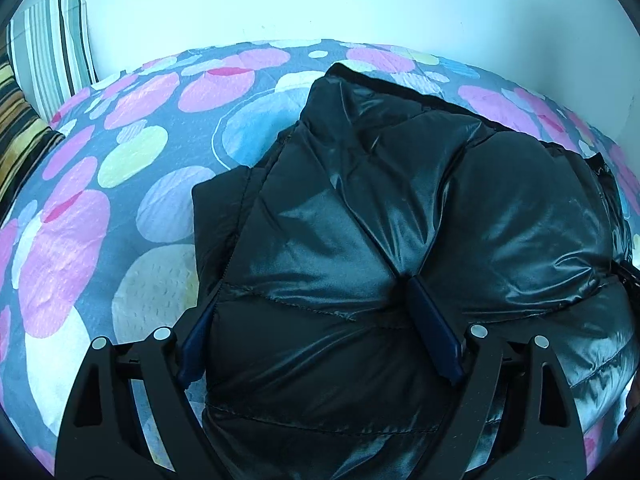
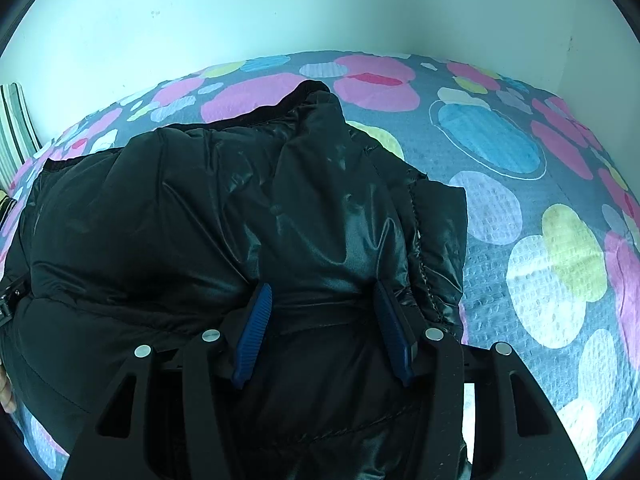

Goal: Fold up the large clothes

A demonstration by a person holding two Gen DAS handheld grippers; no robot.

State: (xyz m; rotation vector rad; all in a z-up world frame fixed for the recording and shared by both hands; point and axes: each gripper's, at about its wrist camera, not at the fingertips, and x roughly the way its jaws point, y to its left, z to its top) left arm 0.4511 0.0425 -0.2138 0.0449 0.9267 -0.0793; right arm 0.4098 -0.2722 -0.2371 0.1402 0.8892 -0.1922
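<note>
Left gripper (image 1: 316, 320): jaws spread wide, clamped on a thick fold of the black jacket (image 1: 420, 200).
Right gripper (image 2: 322, 320): half open — pinching a jacket fold.
Jacket: bunched on the bedspread (image 1: 120, 160).

Bed (image 1: 132, 168), covered by grey quilted spread printed with pink, blue, yellow and white circles. Black glossy puffer jacket (image 1: 400, 216) lies bunched on it, mid-bed. Striped pillow (image 1: 52, 48) stands at far left corner against pale wall; second striped cushion (image 1: 20, 128) beside it.
</note>
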